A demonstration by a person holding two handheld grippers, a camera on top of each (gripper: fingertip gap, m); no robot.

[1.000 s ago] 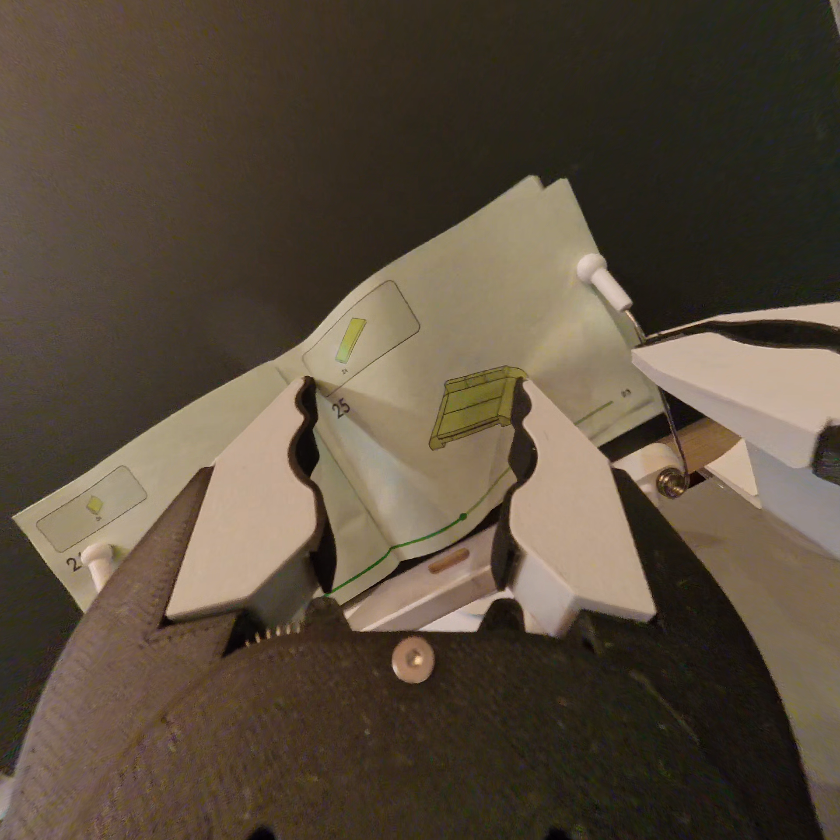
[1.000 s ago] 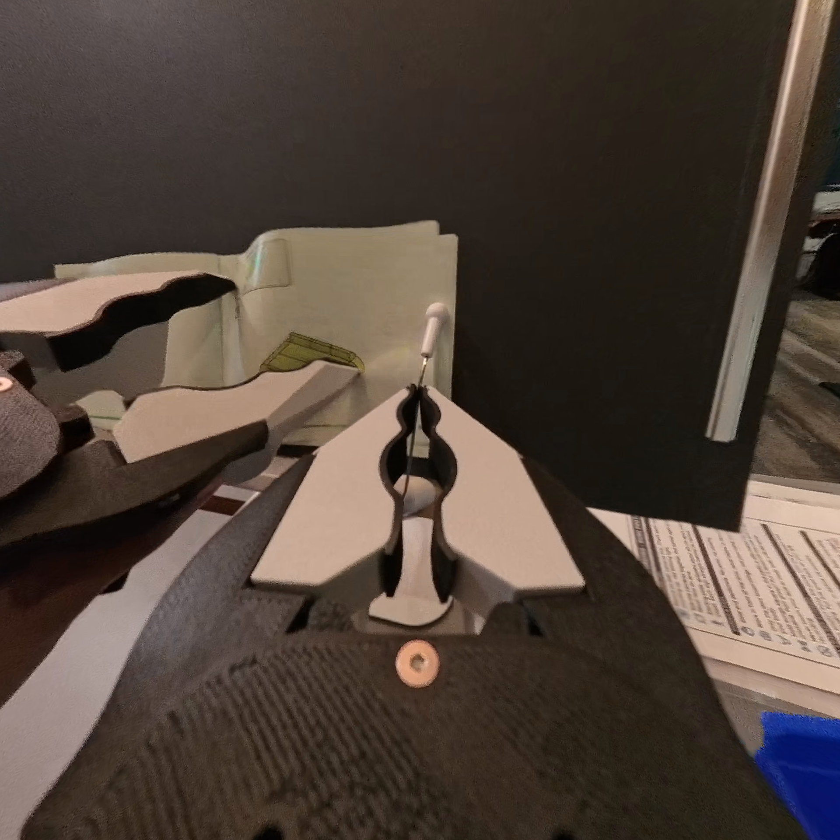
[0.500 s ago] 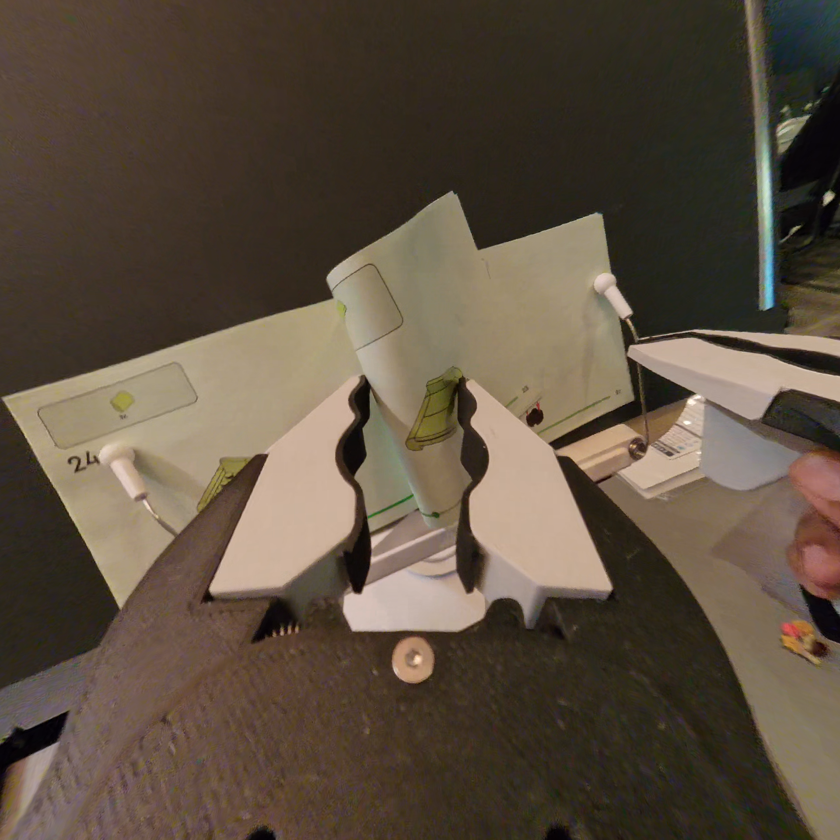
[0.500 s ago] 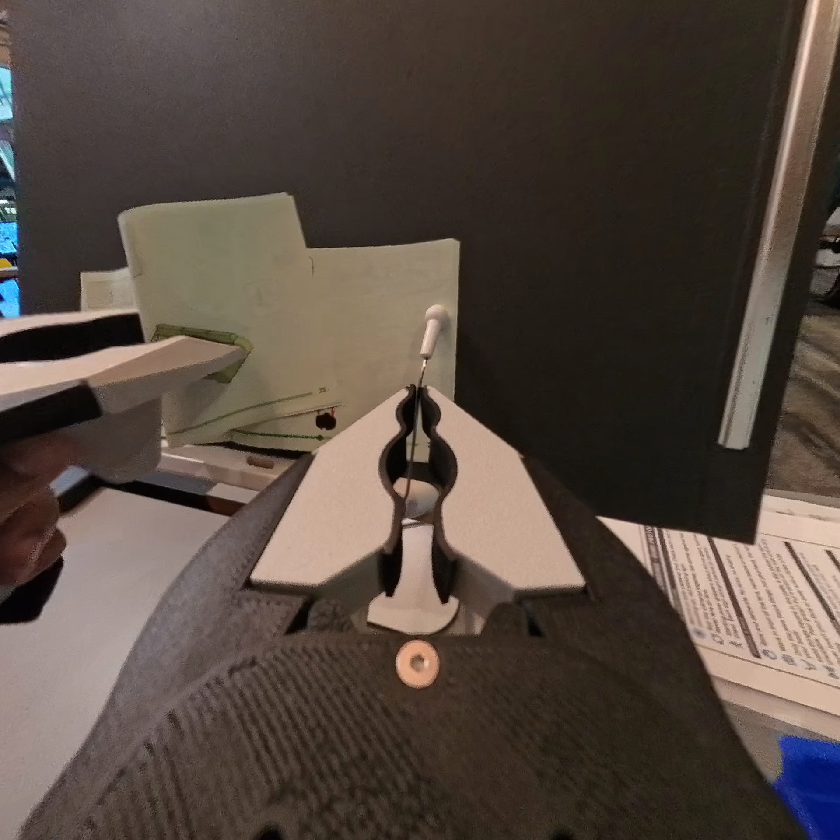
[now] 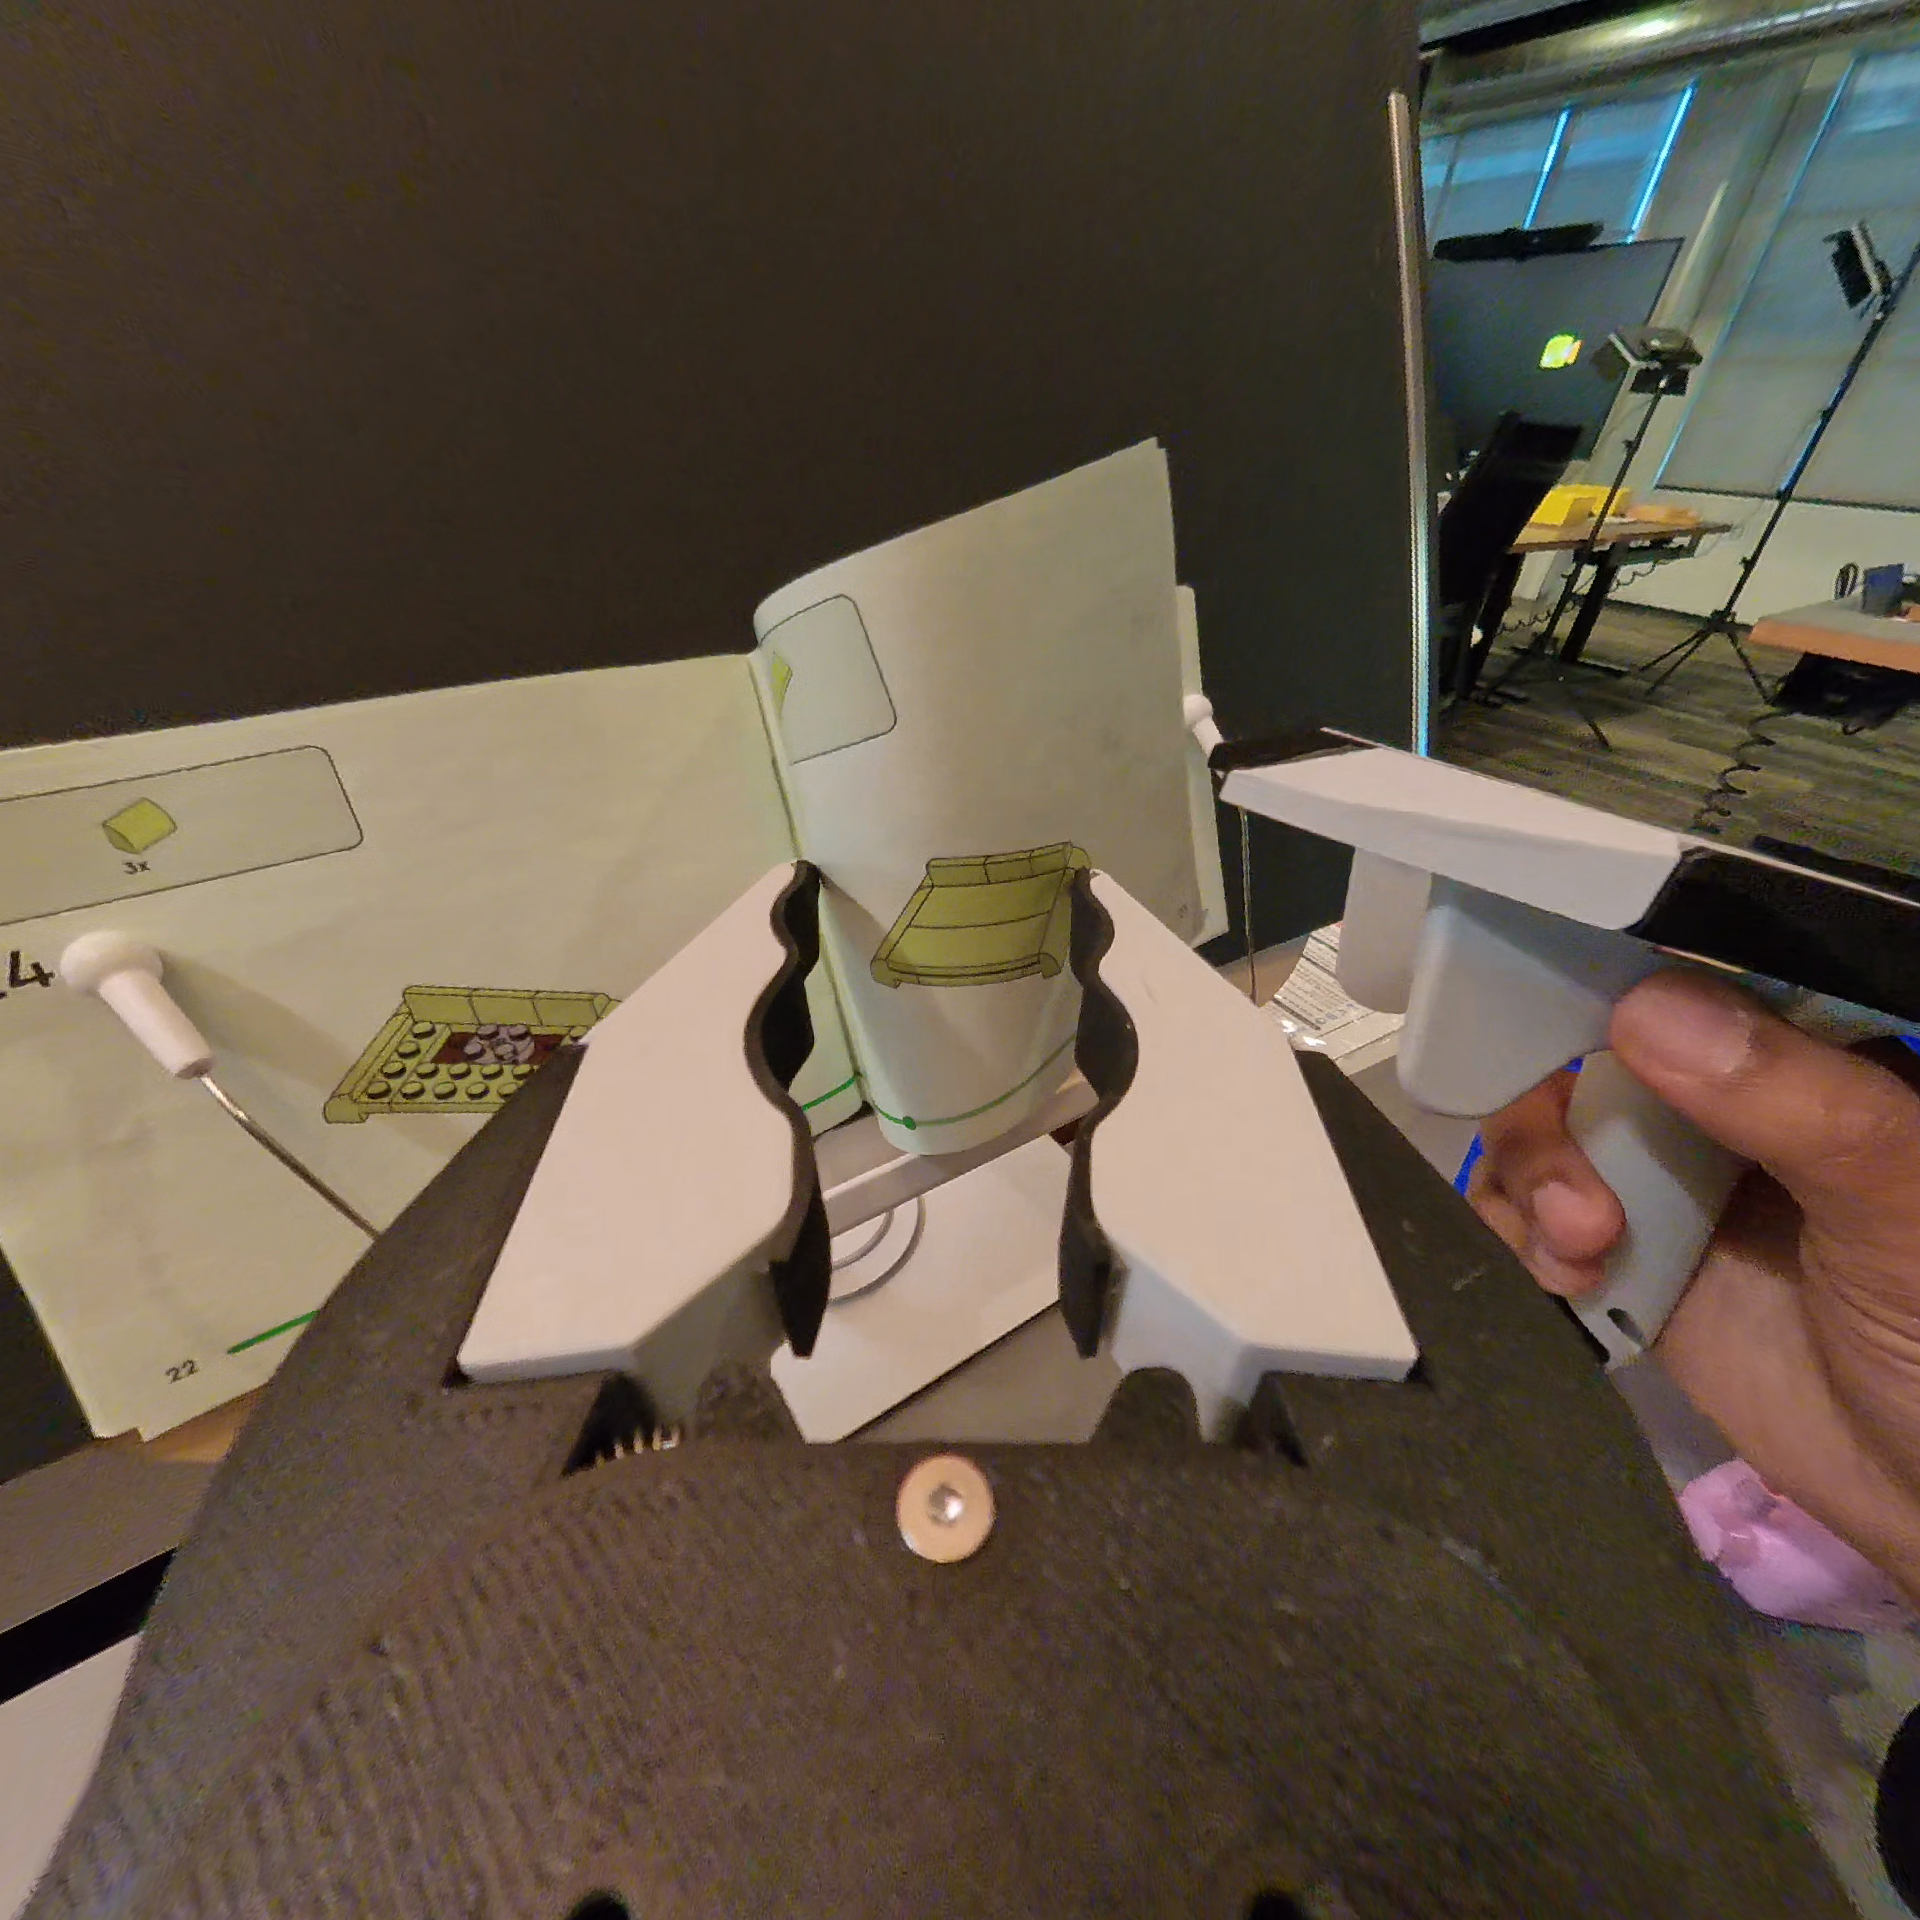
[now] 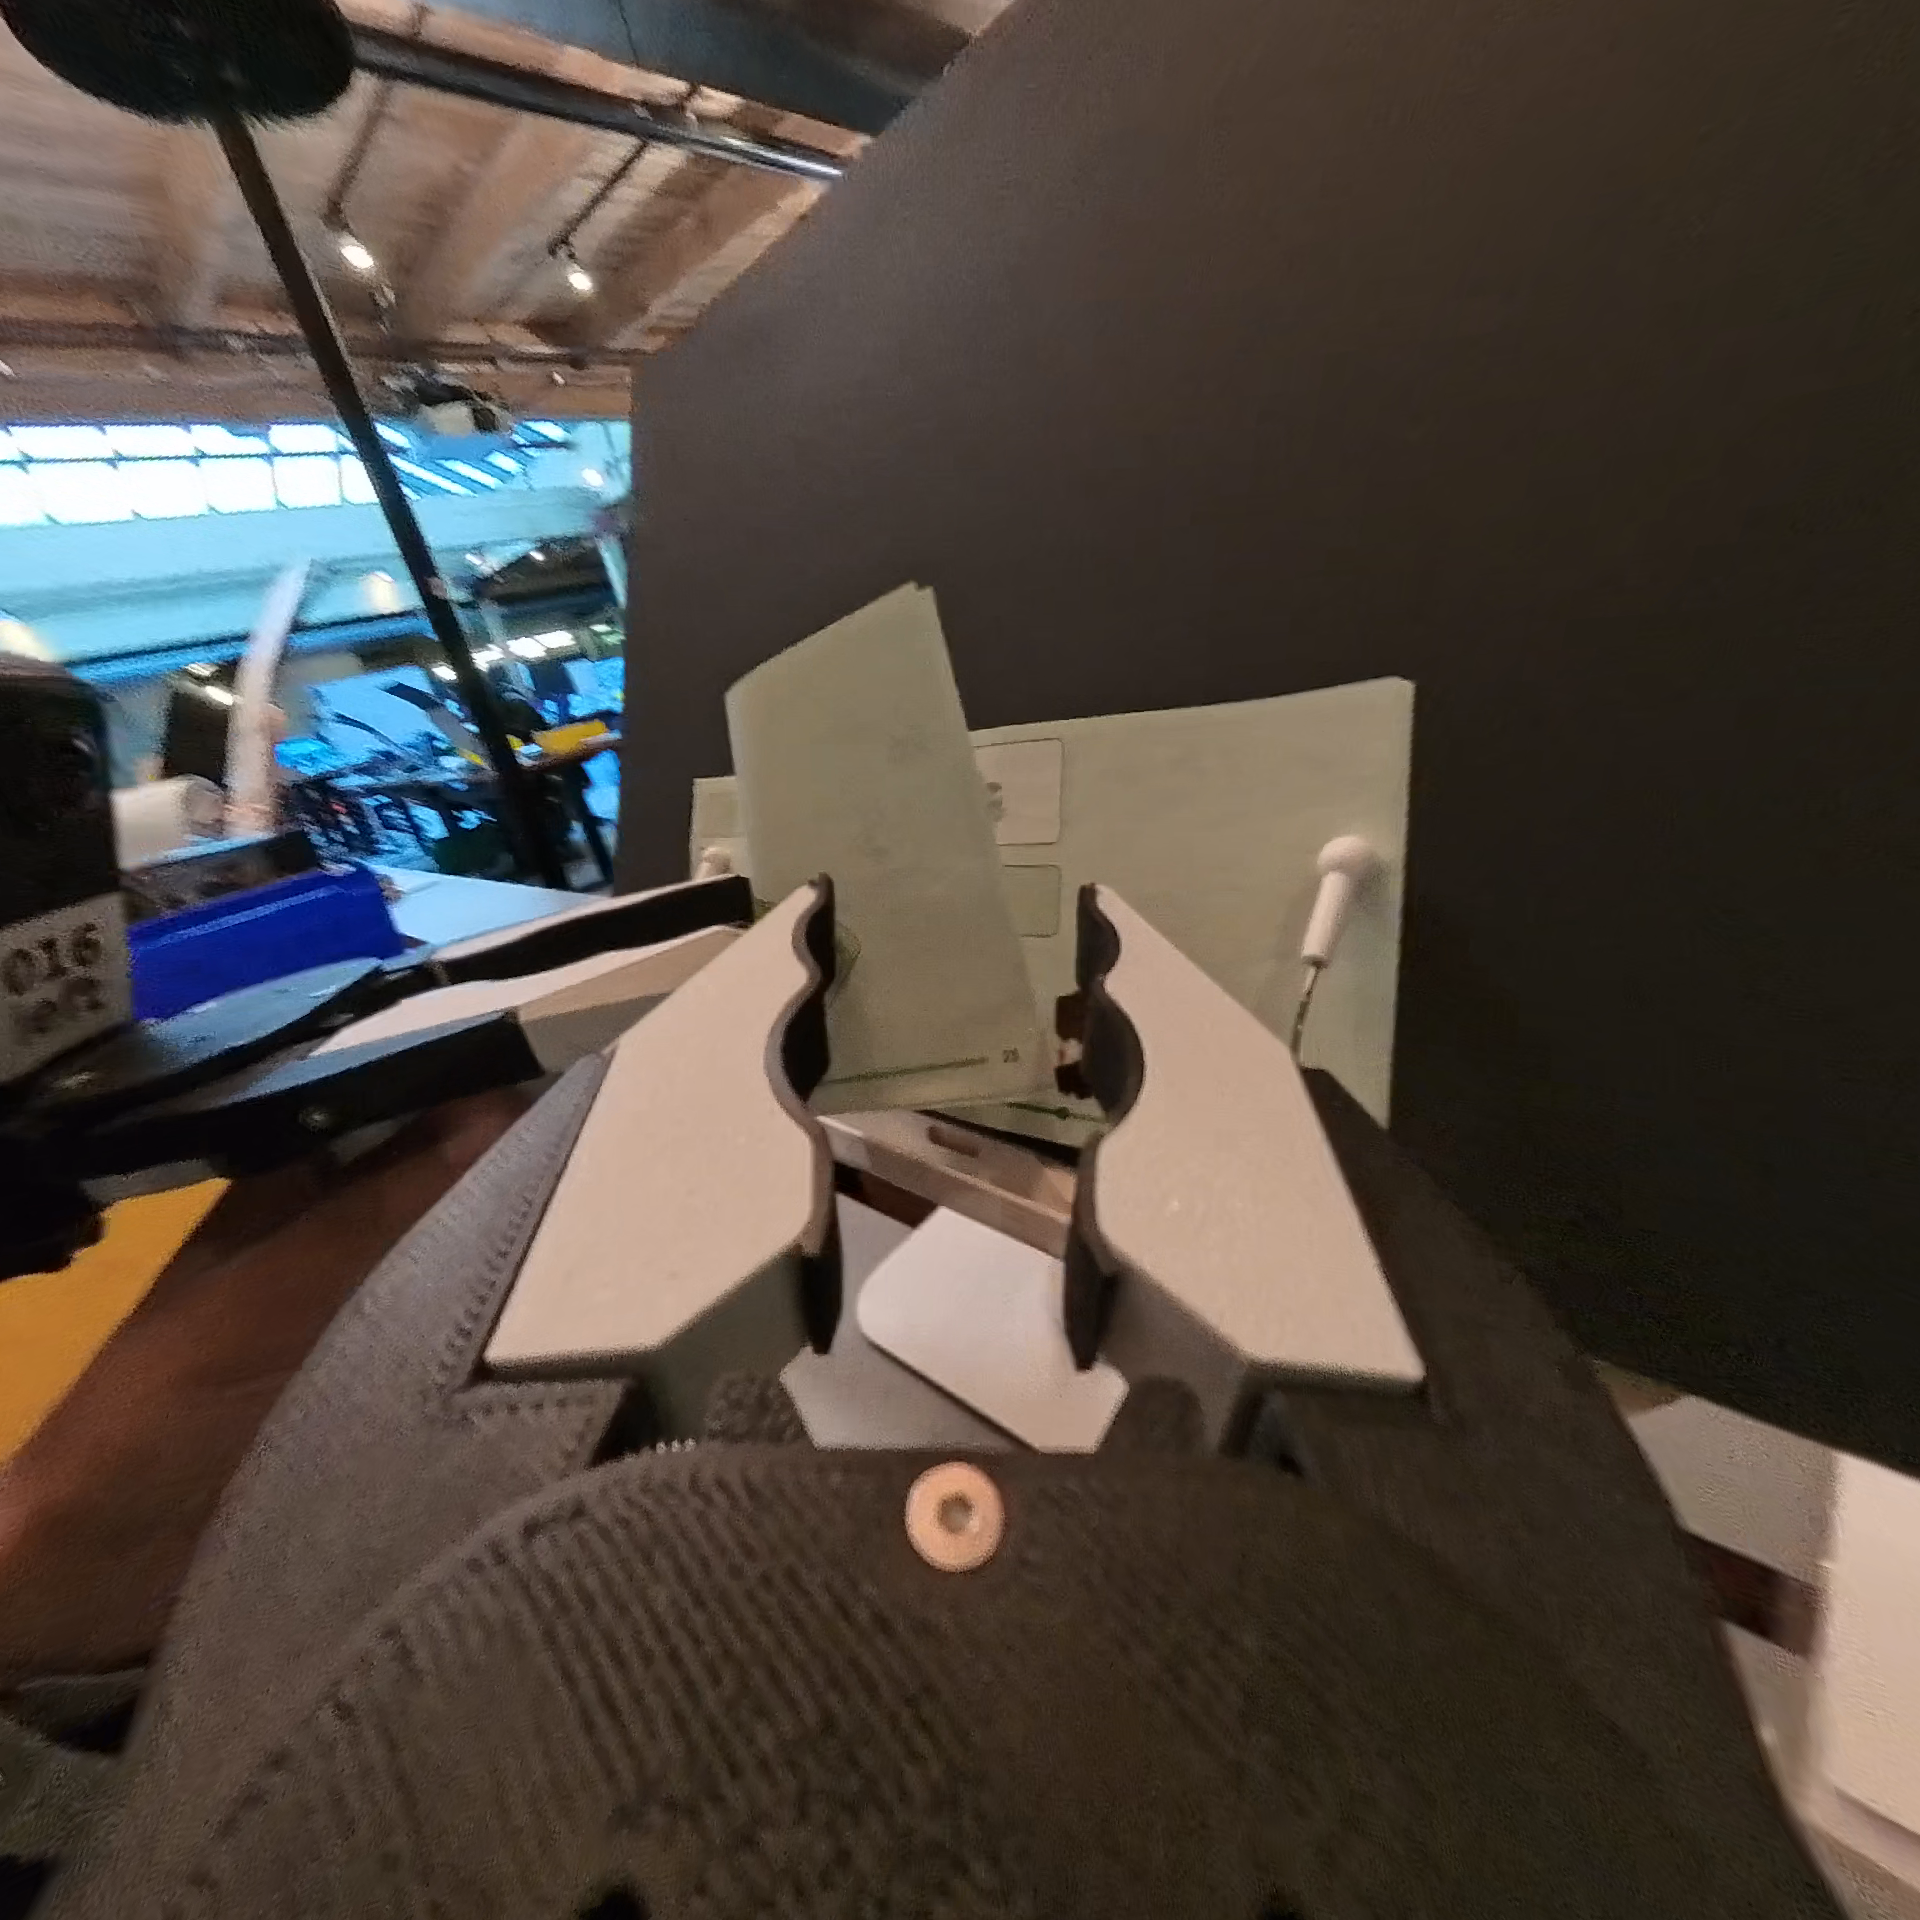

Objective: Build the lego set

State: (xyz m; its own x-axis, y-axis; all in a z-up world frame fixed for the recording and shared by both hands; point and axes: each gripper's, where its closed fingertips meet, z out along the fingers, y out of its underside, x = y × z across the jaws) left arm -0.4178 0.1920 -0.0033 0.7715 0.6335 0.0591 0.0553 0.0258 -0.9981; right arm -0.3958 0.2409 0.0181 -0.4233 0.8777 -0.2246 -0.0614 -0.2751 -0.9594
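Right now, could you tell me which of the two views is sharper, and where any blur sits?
The left wrist view is sharp: the instruction booklet drawings read crisply. The right wrist view is motion-blurred, worst at the edges; the booklet's curled page looks soft.

The pale green paper instruction booklet (image 5: 520, 883) carries printed step and page numbers beside its drawings. A white label (image 6: 57, 982) on a black block bears digits. The white printed sheet (image 5: 1314, 997) has print too small to read.
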